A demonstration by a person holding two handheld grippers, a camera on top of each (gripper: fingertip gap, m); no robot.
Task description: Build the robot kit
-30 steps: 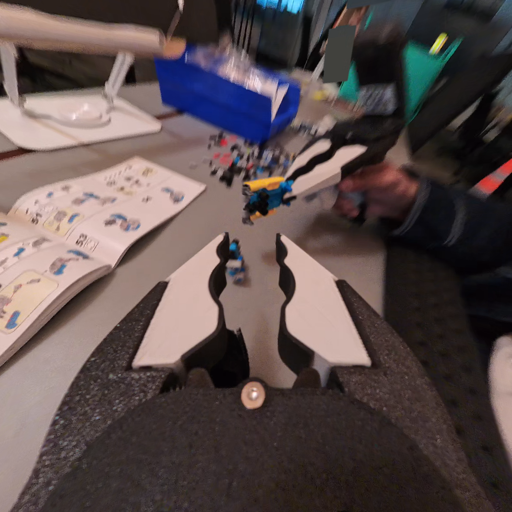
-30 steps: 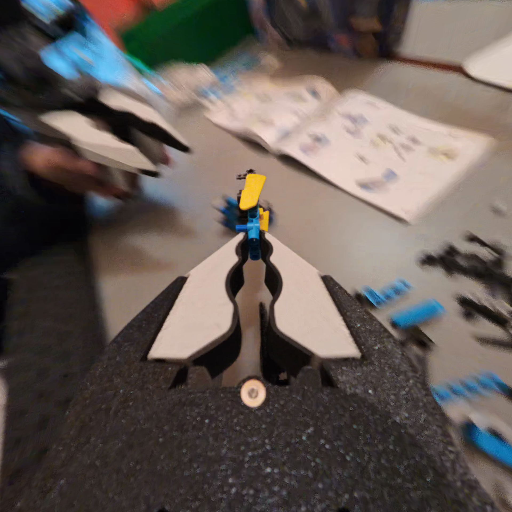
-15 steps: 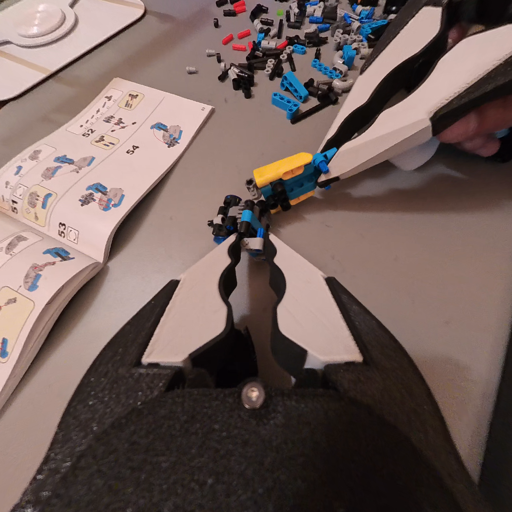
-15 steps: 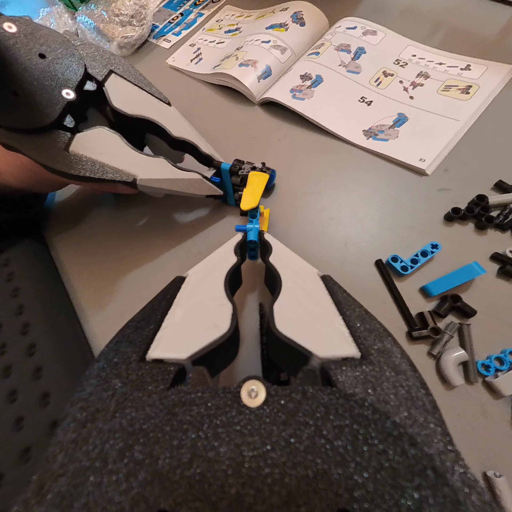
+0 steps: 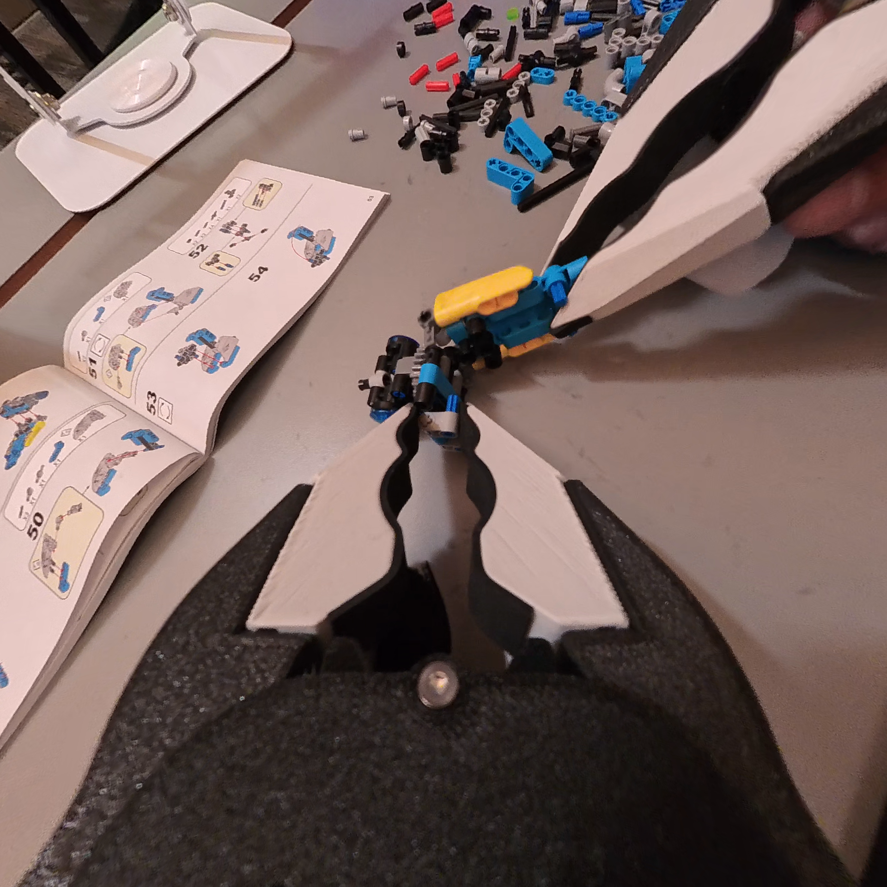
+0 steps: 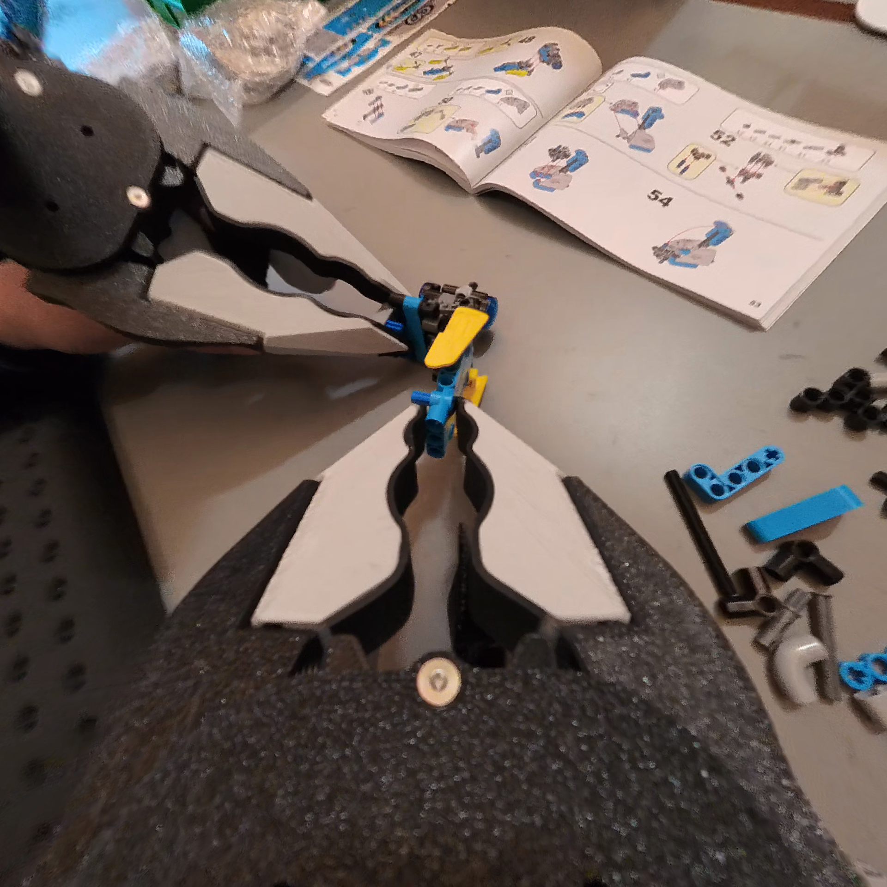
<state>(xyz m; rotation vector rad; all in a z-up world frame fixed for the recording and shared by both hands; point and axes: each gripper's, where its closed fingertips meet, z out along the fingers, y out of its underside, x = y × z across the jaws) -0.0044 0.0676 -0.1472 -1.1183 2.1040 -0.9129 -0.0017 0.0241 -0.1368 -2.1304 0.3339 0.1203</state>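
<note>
My left gripper (image 5: 437, 417) is shut on a small black, blue and grey brick assembly (image 5: 408, 374) that rests low on the grey table (image 5: 672, 432). My right gripper (image 6: 439, 413) is shut on a blue and yellow brick assembly (image 6: 449, 389) with a yellow panel (image 6: 453, 338). The two assemblies touch each other between the gripper tips. In the left wrist view the right gripper (image 5: 561, 297) comes in from the upper right with the yellow and blue assembly (image 5: 489, 307). In the right wrist view the left gripper (image 6: 403, 321) comes in from the left holding the black assembly (image 6: 453, 297).
An open instruction booklet (image 5: 216, 297) lies left of the work spot and also shows in the right wrist view (image 6: 624, 158). A pile of loose pieces (image 5: 504, 96) lies beyond, with more at the right (image 6: 792, 528). A white stand base (image 5: 144, 96) and plastic bags (image 6: 240, 48) lie farther off. My hands' fingertips stand some 5 cm from each other.
A second ago my left gripper was open over the small black assembly. It has since shut on it, and the right gripper has brought the yellow assembly against it. Little movement in the last half second.
</note>
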